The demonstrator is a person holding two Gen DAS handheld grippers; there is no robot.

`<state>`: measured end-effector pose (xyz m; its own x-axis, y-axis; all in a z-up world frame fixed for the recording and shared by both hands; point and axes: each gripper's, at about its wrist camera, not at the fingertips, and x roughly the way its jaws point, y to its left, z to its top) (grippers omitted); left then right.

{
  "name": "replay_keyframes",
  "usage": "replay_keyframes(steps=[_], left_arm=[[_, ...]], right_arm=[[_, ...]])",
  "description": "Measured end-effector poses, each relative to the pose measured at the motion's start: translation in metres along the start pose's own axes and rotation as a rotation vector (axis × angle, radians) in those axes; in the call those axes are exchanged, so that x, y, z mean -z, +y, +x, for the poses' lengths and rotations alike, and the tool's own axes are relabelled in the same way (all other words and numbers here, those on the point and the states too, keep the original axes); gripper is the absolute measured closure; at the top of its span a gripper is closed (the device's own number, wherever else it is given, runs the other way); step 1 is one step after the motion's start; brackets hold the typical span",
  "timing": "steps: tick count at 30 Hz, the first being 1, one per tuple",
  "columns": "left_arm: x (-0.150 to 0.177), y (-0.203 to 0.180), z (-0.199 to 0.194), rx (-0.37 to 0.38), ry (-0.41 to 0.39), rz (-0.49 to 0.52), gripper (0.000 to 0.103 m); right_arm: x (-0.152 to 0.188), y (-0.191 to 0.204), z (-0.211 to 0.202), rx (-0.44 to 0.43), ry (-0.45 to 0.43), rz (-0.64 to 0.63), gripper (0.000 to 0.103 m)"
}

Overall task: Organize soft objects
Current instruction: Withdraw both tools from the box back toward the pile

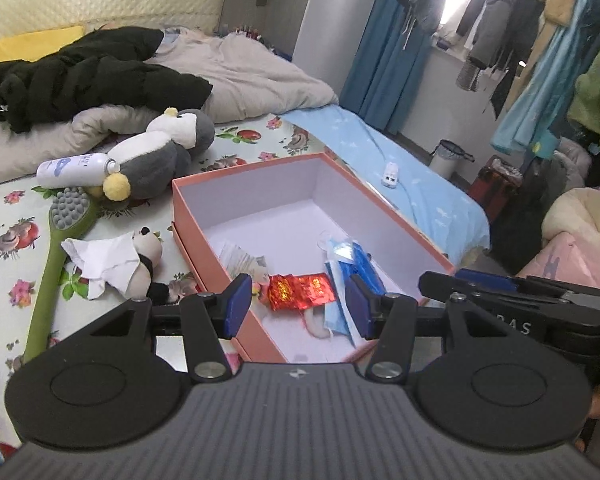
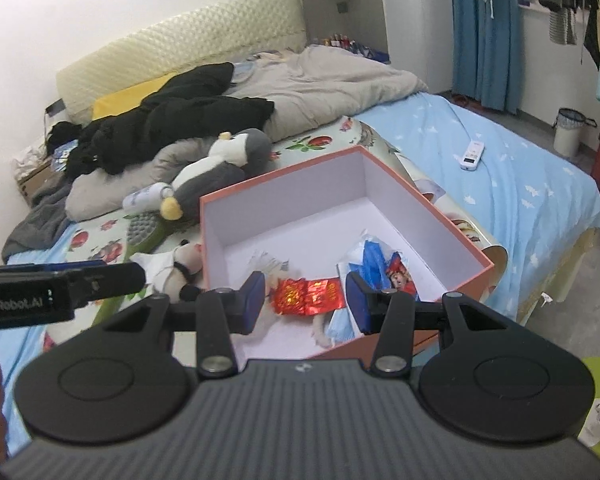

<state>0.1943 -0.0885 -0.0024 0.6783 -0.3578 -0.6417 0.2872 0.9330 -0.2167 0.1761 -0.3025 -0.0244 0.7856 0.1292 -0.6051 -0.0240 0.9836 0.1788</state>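
Box (image 1: 236,184): open, pink outside, white inside; on the bed, long axis running from 7 toward 1 o'clock in the left wrist view.
Contents: small doll in red foil wrap (image 1: 300,292) at the near end; blue packets (image 1: 352,264) beside it at 3 o'clock; paper slip (image 1: 240,258) at 10 o'clock of the doll.
Left tongs (image 1: 298,306): half open, nothing between the pads; above the near end of the box.
Right tongs (image 2: 306,300): half open, nothing between the pads; doll directly beyond the tips, not gripped.
Panda toy (image 1: 146,264): outside the box, at 9 o'clock of the left tongs; on the fruit-print sheet (image 1: 4,240), partly under a crumpled tissue (image 1: 100,260); long axis roughly 12 to 6 o'clock.
Penguin toy (image 1: 160,152): farther off at 11 o'clock; long axis 7 to 1 o'clock; touching a white spray can (image 1: 74,168) and a green brush (image 1: 56,256).
Nearer hand: left, judged; both toys lie on the left side of the box.
Next move, judged: swing left toward 9 o'clock, close across the panda's short axis.
Risk, judged: tissue caught together with the panda.
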Motion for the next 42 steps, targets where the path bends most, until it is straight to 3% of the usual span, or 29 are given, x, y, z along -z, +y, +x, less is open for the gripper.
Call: replay_keyframes(steps=[9, 16, 23, 33, 42], left_arm=[[0.044, 0.009, -0.051, -0.033, -0.013, -0.065, 0.045], [0.058, 0.027, -0.07, -0.092, -0.031, -0.099, 0.045], [0.074, 0.061, -0.086, -0.145, -0.044, -0.165, 0.045], [0.105, 0.112, -0.129, -0.183, -0.122, -0.302, 0.045], [0.098, 0.144, -0.107, -0.187, -0.095, -0.349, 0.045]], right_arm=[[0.029, 0.016, -0.038, -0.014, -0.018, -0.034, 0.055], [0.046, 0.04, -0.044, -0.049, -0.022, -0.062, 0.055], [0.06, 0.071, -0.037, -0.114, 0.028, -0.118, 0.055], [0.08, 0.129, -0.039, -0.216, 0.052, -0.264, 0.055], [0.074, 0.15, -0.011, -0.247, 0.083, -0.306, 0.055]])
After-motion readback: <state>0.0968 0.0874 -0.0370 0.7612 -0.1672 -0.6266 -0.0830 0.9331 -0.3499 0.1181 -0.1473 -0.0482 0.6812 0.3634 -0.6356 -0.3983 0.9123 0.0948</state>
